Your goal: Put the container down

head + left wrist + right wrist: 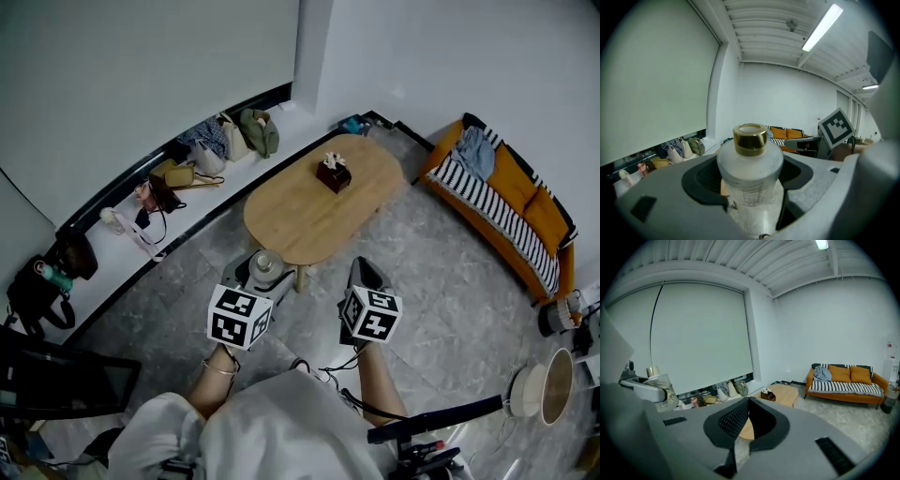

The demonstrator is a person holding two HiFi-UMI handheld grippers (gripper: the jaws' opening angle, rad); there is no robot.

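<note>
The left gripper (263,269) is held out low in front of the body, its jaws clamped on the upright container (750,161). The right gripper (364,277) sits just beside it at the same height, jaws pressed together with nothing between them.

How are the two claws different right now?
The left claw is shut on a frosted container with a gold cap; the right claw holds nothing. The left claw's jaws stand apart around the container; the right claw's jaws touch. Both are grey.
</note>
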